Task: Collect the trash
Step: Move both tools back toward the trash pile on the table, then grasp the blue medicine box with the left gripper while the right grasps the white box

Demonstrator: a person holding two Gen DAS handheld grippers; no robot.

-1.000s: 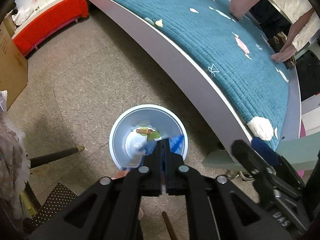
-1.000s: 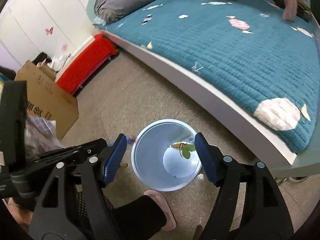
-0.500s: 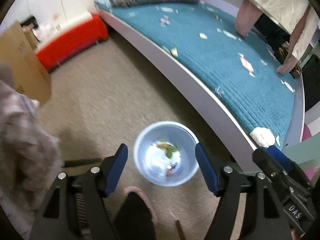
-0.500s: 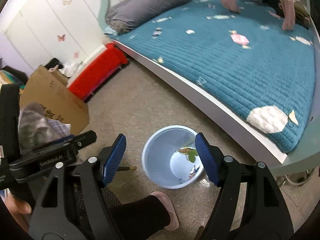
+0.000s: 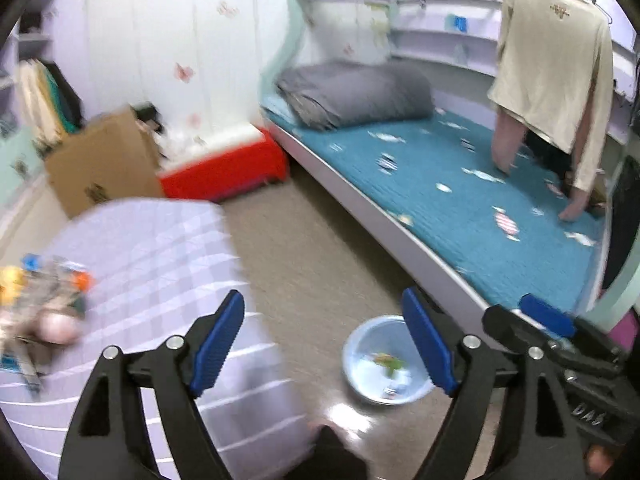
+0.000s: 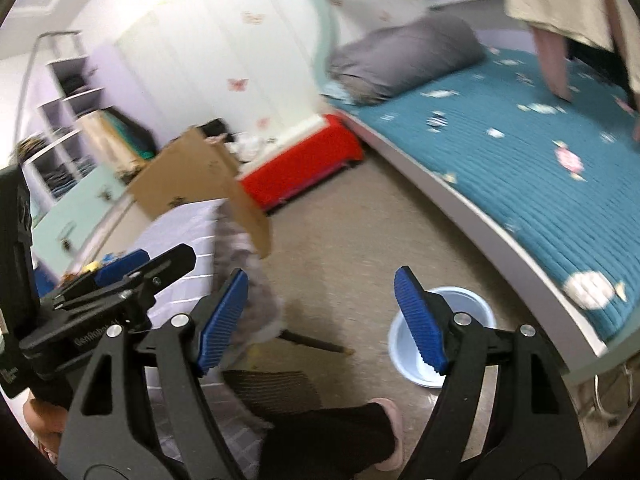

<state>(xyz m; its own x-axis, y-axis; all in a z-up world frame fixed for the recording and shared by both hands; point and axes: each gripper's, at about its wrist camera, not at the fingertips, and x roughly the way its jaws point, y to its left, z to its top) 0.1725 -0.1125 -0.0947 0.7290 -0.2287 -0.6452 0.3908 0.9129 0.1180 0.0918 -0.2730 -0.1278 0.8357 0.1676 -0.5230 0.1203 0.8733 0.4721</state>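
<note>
the left gripper [image 5: 324, 344] has just been opening and its jaws now stand wide with nothing between them, over bare floor [image 5: 304, 248] between a checked table [image 5: 152, 264] and the bin [image 5: 384, 364]. the right gripper [image 6: 320, 320] has also just been opening; its jaws are wide and hold nothing. the pale blue bin stands on the floor just beside the bed [image 5: 480, 200], with scraps of trash [image 5: 388, 362] lying inside it. more small scraps are scattered on the teal cover. a cluttered heap [image 5: 36, 300] sits on the table, too blurred to tell apart. a red box [image 6: 304, 164] and a carton [image 6: 200, 176] stand by the wall.
</note>
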